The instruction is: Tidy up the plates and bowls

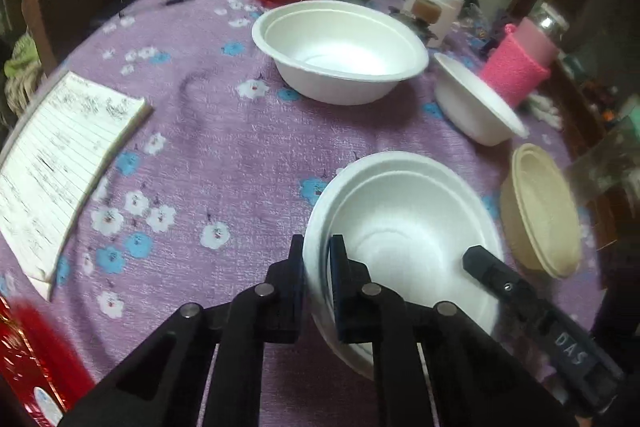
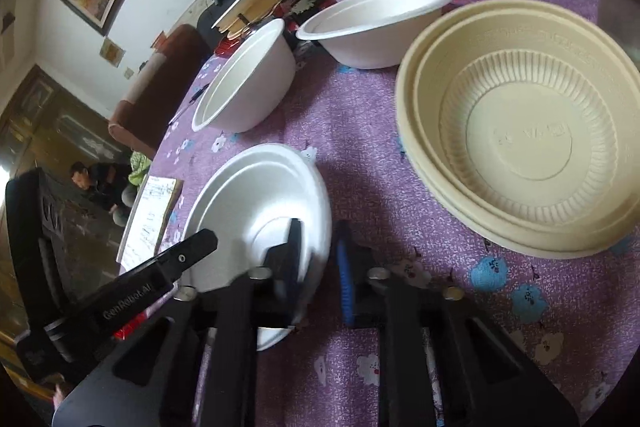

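Presently, a plain white foam bowl (image 1: 404,227), smooth and ridged inside, is clamped at opposite rims by left gripper (image 1: 318,259) and right gripper (image 2: 318,247).

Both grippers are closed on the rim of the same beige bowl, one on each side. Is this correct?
Not quite. The bowl they grip is white, not beige. The left wrist view shows the left gripper clamped on the white bowl; the right wrist view shows the right gripper on its opposite rim. The beige bowl sits untouched beside it.
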Tool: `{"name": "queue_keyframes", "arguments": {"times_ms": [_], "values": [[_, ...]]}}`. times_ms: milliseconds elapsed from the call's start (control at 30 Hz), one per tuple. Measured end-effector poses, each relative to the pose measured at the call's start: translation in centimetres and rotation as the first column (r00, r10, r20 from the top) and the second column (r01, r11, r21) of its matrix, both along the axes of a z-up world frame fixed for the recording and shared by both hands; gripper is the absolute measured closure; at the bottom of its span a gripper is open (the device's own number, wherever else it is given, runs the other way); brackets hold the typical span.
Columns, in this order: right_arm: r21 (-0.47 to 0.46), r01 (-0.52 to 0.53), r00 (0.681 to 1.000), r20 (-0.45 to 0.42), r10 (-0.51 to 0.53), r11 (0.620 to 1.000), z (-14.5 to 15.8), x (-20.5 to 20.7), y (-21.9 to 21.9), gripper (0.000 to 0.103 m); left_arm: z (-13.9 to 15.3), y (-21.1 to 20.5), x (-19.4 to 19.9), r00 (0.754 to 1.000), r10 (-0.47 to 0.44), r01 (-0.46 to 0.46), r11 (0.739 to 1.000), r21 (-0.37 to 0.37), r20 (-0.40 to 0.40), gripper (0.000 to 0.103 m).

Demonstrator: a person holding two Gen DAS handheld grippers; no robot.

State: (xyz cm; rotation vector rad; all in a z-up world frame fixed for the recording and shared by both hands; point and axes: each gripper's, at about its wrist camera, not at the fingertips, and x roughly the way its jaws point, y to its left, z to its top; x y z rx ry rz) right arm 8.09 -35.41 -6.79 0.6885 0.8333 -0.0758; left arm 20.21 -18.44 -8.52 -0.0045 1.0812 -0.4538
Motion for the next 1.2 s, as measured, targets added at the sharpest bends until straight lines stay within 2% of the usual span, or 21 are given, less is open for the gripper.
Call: {"name": "queue_keyframes", "arguments": {"times_ms": [233, 467, 567, 700, 767, 900, 1100, 1200], "values": [[0.028, 0.006, 1.0, 0.009, -0.006, 1.0, -0.2, -0.4, -0.1, 0.093, 0.1, 0.3, 0.1, 1.0, 0.002, -0.003, 0.999, -0.044, -0.021, 0.095], [0.032, 0.006, 0.999, 0.032, -0.007, 0.999, 0.3, -1.0, 0.2, 0.093, 0.3, 0.8, 0.0, 0.999, 0.009, -0.011, 0.998, -0.057, -0.035, 0.095], [0.037, 0.001, 0.999, 0.042, -0.002, 0.999, 0.7, -1.3, 0.4, 0.093, 0.7, 1.1, -0.6, 0.999, 0.022, -0.024, 0.998, -0.052, -0.028, 0.095], [0.034, -0.033, 0.997, 0.076, 0.03, 0.999, 1.8, -1.9, 1.8, 0.093, 2.1, 2.4, -2.4, 0.998, 0.06, -0.059, 0.997, -0.039, 0.033, 0.094], [-0.01, -0.053, 0.993, 0.109, 0.054, 0.999, 2.9, -2.5, 3.4, 0.093, 3.0, 3.7, -3.7, 0.995, 0.085, -0.083, 0.996, -0.036, 0.058, 0.094], [-0.036, -0.126, 0.976, 0.174, 0.13, 0.991, 4.9, -3.3, 7.3, 0.092, 5.0, 8.2, -6.0, 0.983, 0.155, -0.151, 0.988, -0.046, 0.103, 0.094], [-0.053, -0.249, 0.938, 0.237, 0.254, 0.967, 7.5, -3.9, 15.0, 0.092, 7.9, 16.3, -9.9, 0.941, 0.273, -0.271, 0.962, -0.035, 0.199, 0.093], [-0.061, -0.298, 0.919, 0.25, 0.304, 0.953, 8.4, -4.0, 18.3, 0.092, 8.5, 19.7, -11.5, 0.921, 0.321, -0.32, 0.947, -0.038, 0.221, 0.093]]}}
